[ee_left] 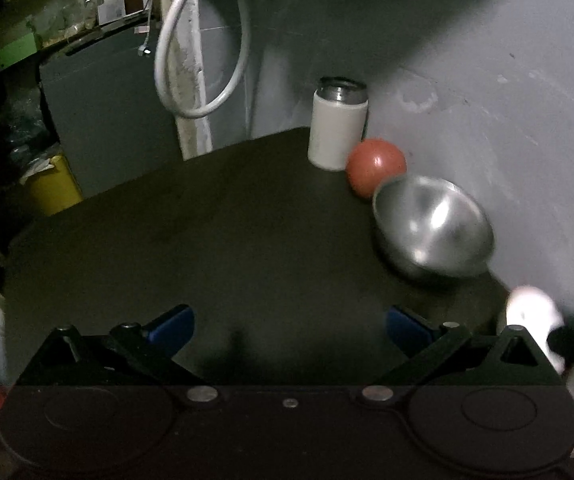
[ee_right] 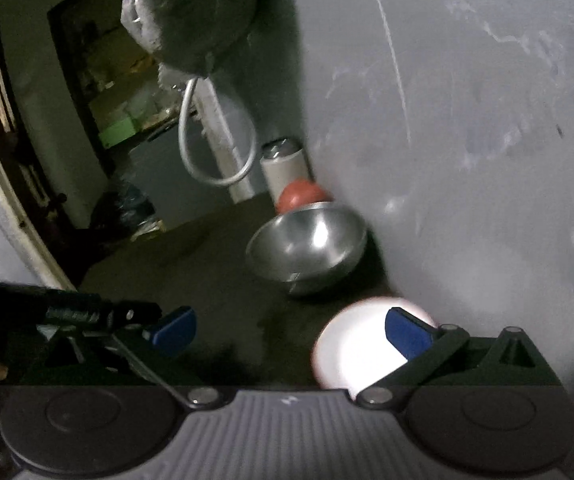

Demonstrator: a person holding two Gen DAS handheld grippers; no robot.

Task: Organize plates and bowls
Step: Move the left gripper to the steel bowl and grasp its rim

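Note:
A steel bowl [ee_left: 433, 228] [ee_right: 307, 244] stands upright on the dark table [ee_left: 207, 220] [ee_right: 207, 264], close to the grey wall. Behind it lies a red round object [ee_left: 375, 168] [ee_right: 301, 196]. Nearer to me sits a bright white round dish [ee_right: 351, 344] [ee_left: 531, 316], blurred and overexposed. My left gripper [ee_left: 289, 320] is open over bare table, well left of the steel bowl. My right gripper [ee_right: 290, 326] is open too. Its right fingertip [ee_right: 405, 330] shows in front of the white dish, and nothing is pressed between the pads.
A white tumbler with a steel rim [ee_left: 337, 128] [ee_right: 283, 168] stands in the table's far corner. A white hose [ee_left: 203, 60] hangs beyond the table edge, with a yellow bin [ee_left: 53, 188] below. The grey wall [ee_left: 487, 100] bounds the right side.

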